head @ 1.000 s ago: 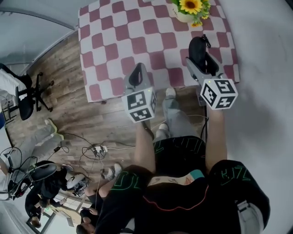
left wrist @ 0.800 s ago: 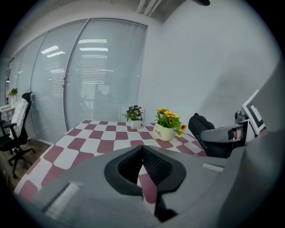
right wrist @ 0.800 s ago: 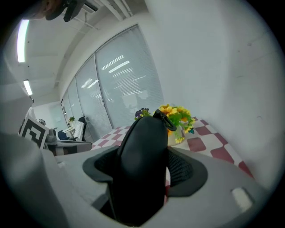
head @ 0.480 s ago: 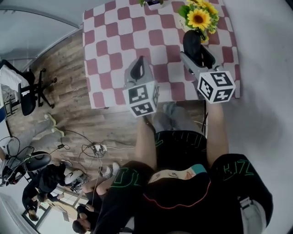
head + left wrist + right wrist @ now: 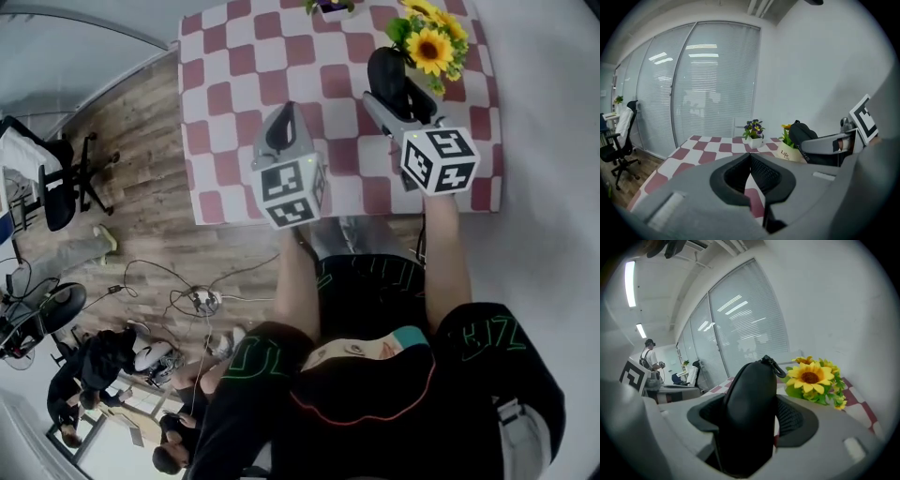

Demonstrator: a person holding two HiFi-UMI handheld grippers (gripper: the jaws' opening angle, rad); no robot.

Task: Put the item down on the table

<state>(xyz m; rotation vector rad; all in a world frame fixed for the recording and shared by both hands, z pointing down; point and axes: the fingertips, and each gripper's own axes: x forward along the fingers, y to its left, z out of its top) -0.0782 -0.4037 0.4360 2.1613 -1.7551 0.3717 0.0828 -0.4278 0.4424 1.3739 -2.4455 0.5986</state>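
A black zippered pouch [image 5: 751, 404] stands upright between the jaws of my right gripper [image 5: 752, 416], which is shut on it. In the head view the pouch [image 5: 386, 73] and right gripper [image 5: 396, 92] hover over the right side of the red-and-white checked table [image 5: 234, 75], just beside a sunflower pot [image 5: 431, 45]. My left gripper [image 5: 281, 129] hangs over the table's near middle. Its jaws [image 5: 750, 157] are shut with nothing between them. From the left gripper view the pouch [image 5: 801, 132] shows at the right, next to the pot [image 5: 790, 152].
A small pot of purple flowers [image 5: 753, 130] stands at the table's far edge [image 5: 328, 6]. A white wall runs along the table's right side. Office chairs [image 5: 56, 202], cables [image 5: 202, 300] and people are on the wooden floor to the left.
Both grippers have moved forward over the table. The right one has carried the pouch closer to the sunflower pot. Neither grip has changed.
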